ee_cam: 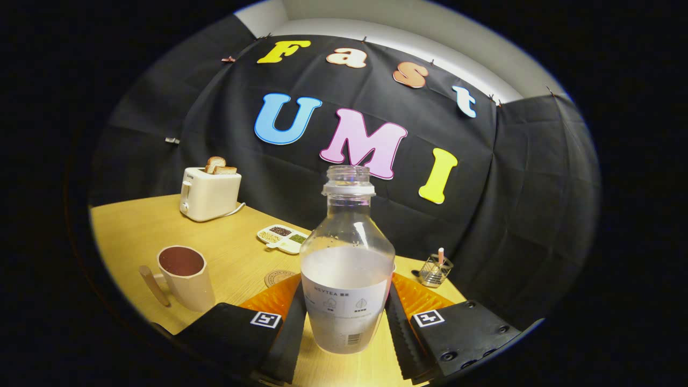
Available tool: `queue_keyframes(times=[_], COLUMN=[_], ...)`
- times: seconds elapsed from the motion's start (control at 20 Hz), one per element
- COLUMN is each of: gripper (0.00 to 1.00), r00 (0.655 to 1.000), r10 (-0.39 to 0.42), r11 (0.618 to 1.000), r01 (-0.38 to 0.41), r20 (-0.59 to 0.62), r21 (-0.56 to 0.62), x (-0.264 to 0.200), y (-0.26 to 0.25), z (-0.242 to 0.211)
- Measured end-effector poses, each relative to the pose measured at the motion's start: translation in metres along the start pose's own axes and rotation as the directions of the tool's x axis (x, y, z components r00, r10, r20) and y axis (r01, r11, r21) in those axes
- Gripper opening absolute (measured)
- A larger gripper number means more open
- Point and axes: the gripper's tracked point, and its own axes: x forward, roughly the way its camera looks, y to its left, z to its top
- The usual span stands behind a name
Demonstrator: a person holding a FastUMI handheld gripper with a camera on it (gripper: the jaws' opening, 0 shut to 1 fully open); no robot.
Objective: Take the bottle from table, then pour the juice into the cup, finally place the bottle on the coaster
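A clear plastic bottle (346,269) with no cap stands upright between my fingers, about half full of pale, cloudy juice, with a white label low on it. My gripper (344,317) is shut on the bottle's lower body, one finger pressed on each side. The beige cup (188,279), dark red inside and with a wooden handle, stands on the table to the left of the fingers. A round cork coaster (277,278) lies just beyond the left finger, between the cup and the bottle, partly hidden by that finger.
On the wooden table (134,231), a cream toaster (209,193) with toast in it stands far left at the back. A white divided dish (283,238) of beans lies behind the coaster. A small wire holder (435,270) stands right of the bottle, near the wall.
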Motion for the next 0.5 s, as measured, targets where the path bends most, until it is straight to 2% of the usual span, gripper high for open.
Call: queue_keyframes(times=[0.1, 0.2, 0.5], gripper=[0.74, 0.72, 0.72], r00=[1.000, 1.000, 1.000], r10=[0.007, 0.009, 0.003], r11=[0.999, 0.991, 0.910], r01=[-0.007, -0.006, -0.004], r20=[0.006, 0.018, -0.003], r21=[-0.042, -0.137, -0.414], x=[-0.004, -0.008, -0.007], y=[0.008, 0.014, 0.031], z=[0.018, 0.032, 0.032])
